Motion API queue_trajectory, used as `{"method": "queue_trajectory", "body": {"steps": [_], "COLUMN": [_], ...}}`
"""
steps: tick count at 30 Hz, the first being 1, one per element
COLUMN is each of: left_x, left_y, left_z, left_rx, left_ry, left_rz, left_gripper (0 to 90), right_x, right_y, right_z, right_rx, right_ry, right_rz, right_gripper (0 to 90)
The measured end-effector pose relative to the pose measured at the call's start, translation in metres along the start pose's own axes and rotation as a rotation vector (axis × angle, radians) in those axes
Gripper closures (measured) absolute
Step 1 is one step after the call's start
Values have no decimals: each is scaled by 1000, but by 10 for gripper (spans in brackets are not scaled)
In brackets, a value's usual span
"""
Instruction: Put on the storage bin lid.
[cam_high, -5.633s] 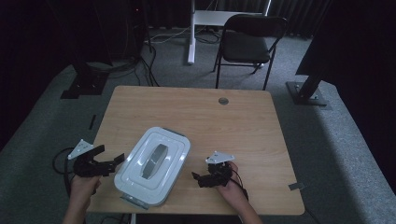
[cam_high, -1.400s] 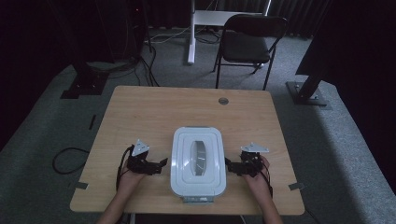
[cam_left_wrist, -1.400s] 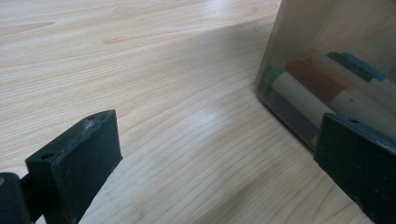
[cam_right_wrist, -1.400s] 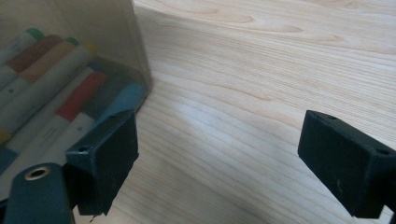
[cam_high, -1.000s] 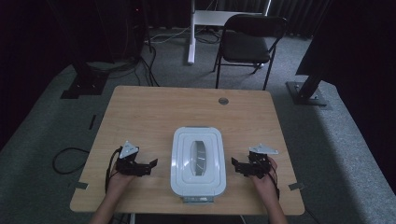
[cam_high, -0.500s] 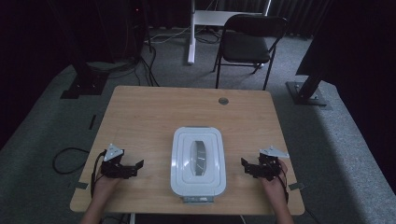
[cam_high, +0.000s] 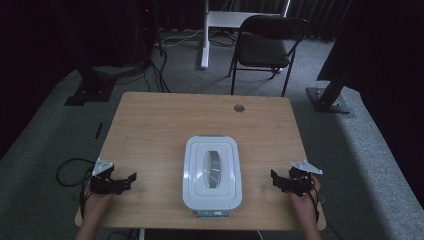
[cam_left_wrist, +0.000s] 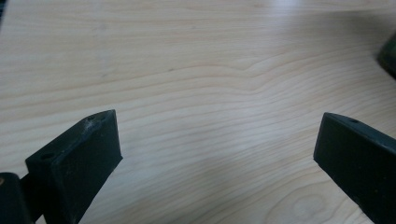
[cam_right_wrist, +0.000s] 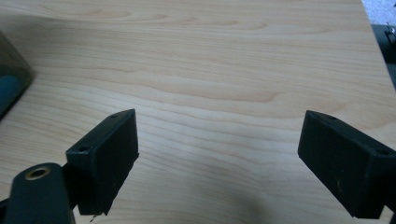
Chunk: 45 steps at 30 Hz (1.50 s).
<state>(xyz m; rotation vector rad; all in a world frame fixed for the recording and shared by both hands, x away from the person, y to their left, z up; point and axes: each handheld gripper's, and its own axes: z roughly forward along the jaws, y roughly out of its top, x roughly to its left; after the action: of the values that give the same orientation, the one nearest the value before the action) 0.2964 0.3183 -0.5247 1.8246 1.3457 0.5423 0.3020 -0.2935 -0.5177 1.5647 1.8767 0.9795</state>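
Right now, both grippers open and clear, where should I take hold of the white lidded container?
Probably by its two long sides, one gripper each. The container lies flat, long axis running away from the person, midway between the left gripper and right gripper. Its lid rim overhangs slightly, which may give the jaws an edge. Come in level from left and right.

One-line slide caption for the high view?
White rectangular lidded plastic container centred on wooden table, open left gripper and right gripper flanking it, apart.

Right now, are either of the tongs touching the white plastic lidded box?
No, the left tongs and right tongs rest open on the wooden table, apart from the white plastic lidded box between them.
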Motion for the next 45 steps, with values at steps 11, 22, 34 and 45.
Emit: {"method": "queue_trajectory", "body": {"steps": [11, 22, 34, 45], "left_x": [21, 26, 31, 26], "left_y": [-15, -26, -31, -36], "left_z": [-16, -23, -27, -17], "left_rx": [27, 50, 74, 147], "left_ry": [64, 142, 203, 279], "left_rz": [-64, -118, -172, -117], "left_gripper": [13, 12, 2, 3], "right_x": [-16, -25, -28, -27], "right_y": [-10, -21, -32, -31], "right_z": [-4, -3, 9, 10], "right_rx": [6, 15, 84, 93], "right_ry": [-91, -165, -204, -220], "right_rz": [45, 78, 124, 125], "right_gripper": [120, 121, 133, 127]}}
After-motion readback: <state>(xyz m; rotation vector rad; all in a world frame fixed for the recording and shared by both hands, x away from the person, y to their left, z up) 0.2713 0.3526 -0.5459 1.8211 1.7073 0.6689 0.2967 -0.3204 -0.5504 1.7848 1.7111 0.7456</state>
